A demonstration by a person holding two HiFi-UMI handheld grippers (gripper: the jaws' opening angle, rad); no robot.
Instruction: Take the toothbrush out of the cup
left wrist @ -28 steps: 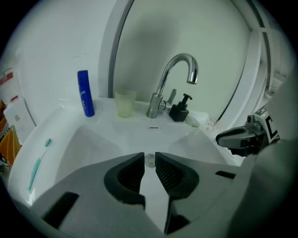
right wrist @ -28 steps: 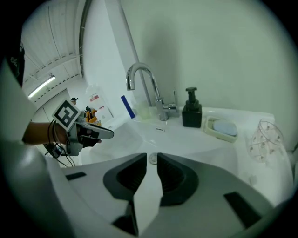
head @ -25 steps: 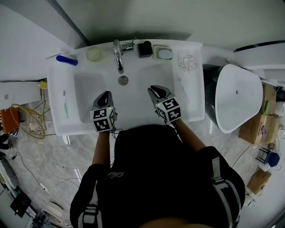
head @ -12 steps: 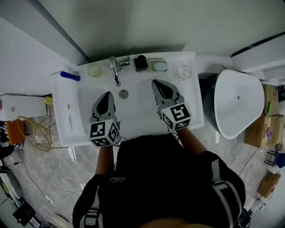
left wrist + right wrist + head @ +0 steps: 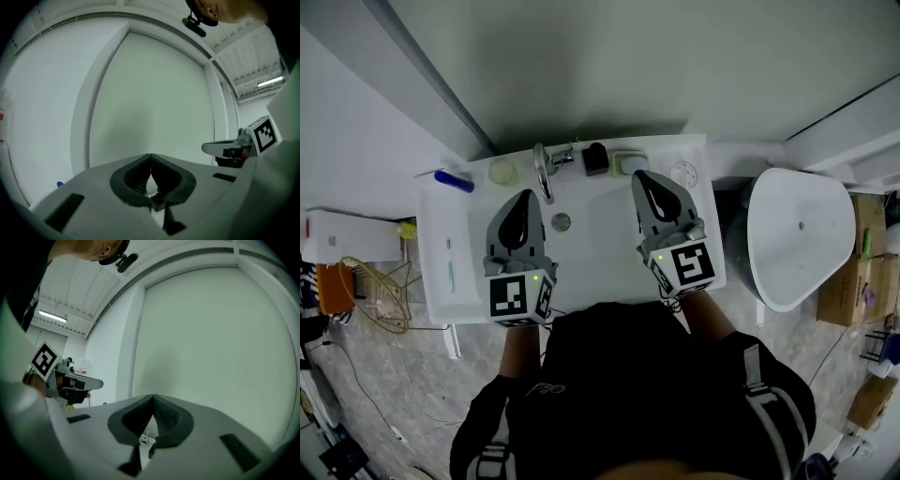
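Holding both over the white sink, we have the left tongs pressed together on nothing, and the right tongs likewise pressed together and empty. The toothbrush lies flat on the sink's left ledge, well apart from the pale cup beside the faucet.

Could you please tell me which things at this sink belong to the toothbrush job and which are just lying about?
Job: thin white toothbrush with teal end, lying on the left ledge of the white sink; pale round cup; left gripper and right gripper, both shut and empty.
Lying about: blue cylinder; small black box; white soap dish; chrome tap.
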